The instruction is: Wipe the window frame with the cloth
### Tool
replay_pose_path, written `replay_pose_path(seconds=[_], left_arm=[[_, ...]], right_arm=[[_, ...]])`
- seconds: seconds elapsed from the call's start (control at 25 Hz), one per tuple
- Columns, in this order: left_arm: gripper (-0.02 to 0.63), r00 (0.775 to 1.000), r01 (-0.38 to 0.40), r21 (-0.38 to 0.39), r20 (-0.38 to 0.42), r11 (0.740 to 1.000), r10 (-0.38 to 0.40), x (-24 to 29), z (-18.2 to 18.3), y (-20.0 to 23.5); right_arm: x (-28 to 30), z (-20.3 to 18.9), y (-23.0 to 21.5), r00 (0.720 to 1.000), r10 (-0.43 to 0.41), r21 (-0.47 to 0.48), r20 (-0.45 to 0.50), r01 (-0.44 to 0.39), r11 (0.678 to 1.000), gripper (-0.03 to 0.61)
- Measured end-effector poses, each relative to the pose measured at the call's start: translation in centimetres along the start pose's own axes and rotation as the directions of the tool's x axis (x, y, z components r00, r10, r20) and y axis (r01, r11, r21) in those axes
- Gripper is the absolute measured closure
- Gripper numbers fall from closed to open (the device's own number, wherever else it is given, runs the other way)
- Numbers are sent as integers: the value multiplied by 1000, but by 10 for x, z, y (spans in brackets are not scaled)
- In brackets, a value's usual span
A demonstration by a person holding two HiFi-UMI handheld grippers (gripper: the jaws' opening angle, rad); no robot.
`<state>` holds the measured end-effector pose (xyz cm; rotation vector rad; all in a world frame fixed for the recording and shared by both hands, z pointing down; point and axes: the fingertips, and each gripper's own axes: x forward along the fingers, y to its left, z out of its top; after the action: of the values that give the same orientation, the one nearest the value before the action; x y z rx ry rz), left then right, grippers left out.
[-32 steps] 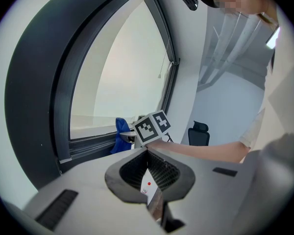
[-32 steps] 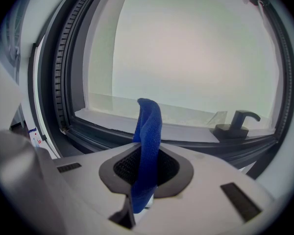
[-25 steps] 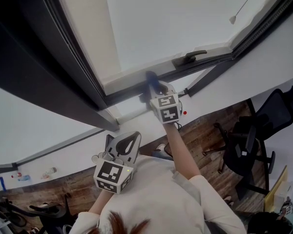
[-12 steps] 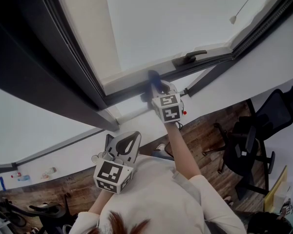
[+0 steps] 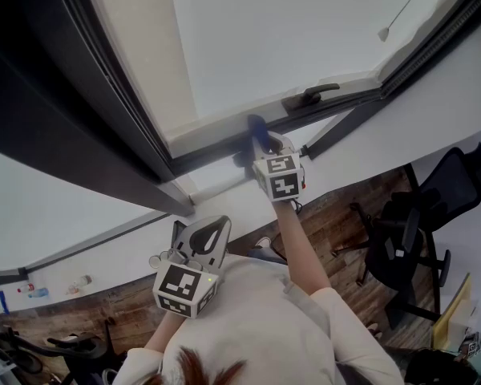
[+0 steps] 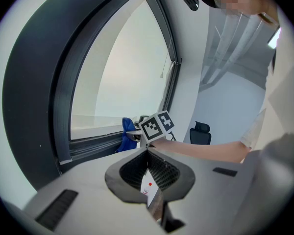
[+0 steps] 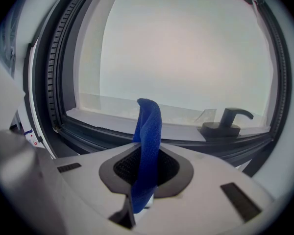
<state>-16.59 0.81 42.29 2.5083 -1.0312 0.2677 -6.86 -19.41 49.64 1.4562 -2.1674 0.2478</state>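
Your right gripper [image 5: 261, 141] has its jaws clamped on the blue cloth [image 7: 148, 131]. A folded length of it stands up past the jaw tips, so fabric, not plastic, should be what meets the surface. The cloth sits at the lower rail of the dark window frame [image 5: 211, 152], just beside the handle [image 7: 230, 119]. That looks like a stroke along the rail, with the handle as the obstacle ahead.

Your left gripper [image 5: 200, 233] hangs back near your body, well apart from the frame. Its jaws are together with nothing between them, so it seems parked to leave the rail free for one-handed wiping.

No brand or wording is legible. The marker cube [image 5: 280, 176] on each gripper carries only black-and-white square patterns. A small red-marked tag on the wall by the frame is too small to read.
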Motion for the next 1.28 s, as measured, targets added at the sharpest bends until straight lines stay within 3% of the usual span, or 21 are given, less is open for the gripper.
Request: replay_pose_path(seconds=[1.28], left_arm=[[605, 999, -34, 10, -3, 999, 34, 19, 9, 1]], right_arm=[[-2, -5, -38, 1000, -28, 20, 1, 28, 999, 534]])
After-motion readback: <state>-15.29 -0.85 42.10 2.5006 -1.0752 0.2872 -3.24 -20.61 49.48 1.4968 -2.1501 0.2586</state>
